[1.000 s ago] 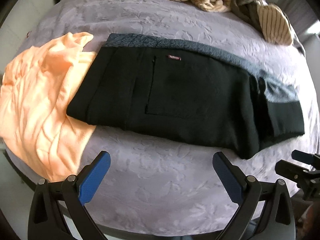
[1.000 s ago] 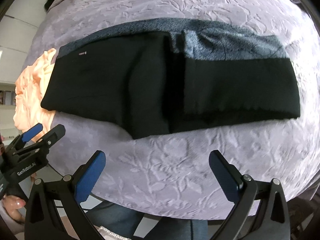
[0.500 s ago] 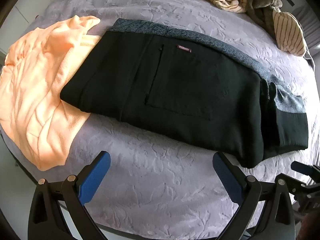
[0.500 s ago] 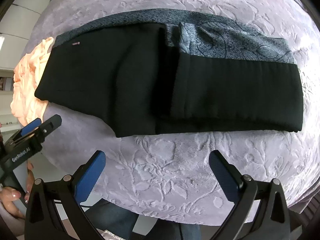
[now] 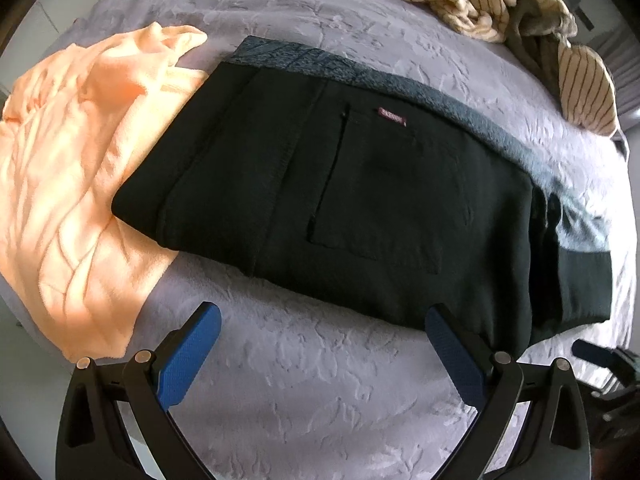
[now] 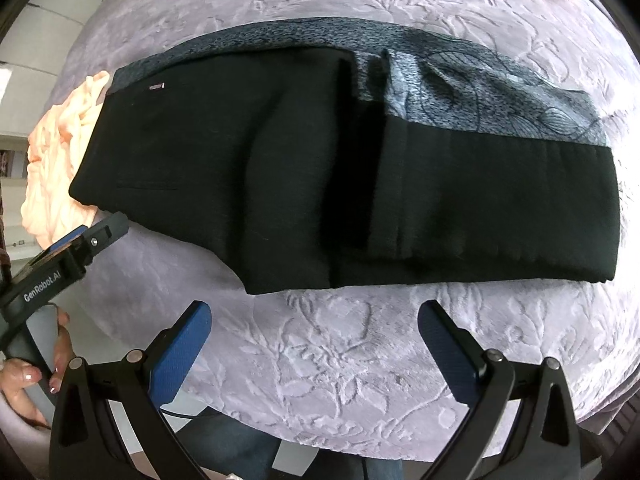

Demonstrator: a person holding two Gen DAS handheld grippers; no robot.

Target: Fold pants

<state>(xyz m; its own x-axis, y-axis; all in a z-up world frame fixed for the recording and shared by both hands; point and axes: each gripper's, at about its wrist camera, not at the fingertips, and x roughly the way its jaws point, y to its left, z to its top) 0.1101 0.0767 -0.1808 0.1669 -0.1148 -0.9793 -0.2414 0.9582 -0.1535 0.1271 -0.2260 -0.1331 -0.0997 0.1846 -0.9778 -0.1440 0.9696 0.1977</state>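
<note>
I hold my left gripper (image 5: pixel 320 354) and right gripper (image 6: pixel 314 344) spread and empty over the bedspread (image 6: pixel 340 364), lining up with the near edge of the pants (image 6: pixel 320 168) for another fold.

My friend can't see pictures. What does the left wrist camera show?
Black pants lie folded on a lilac bedspread, one end overlapping an orange shirt. The left tongs hover open before them, holding nothing; striped cloth lies behind.

Left claw (image 5: pixel 322 344) of black struts with silver rivets and blue textured pads, right claw (image 6: pixel 314 338) alike, white "GenRobot.AI" lettering, hand (image 6: pixel 30 376) with pale polished nails
</note>
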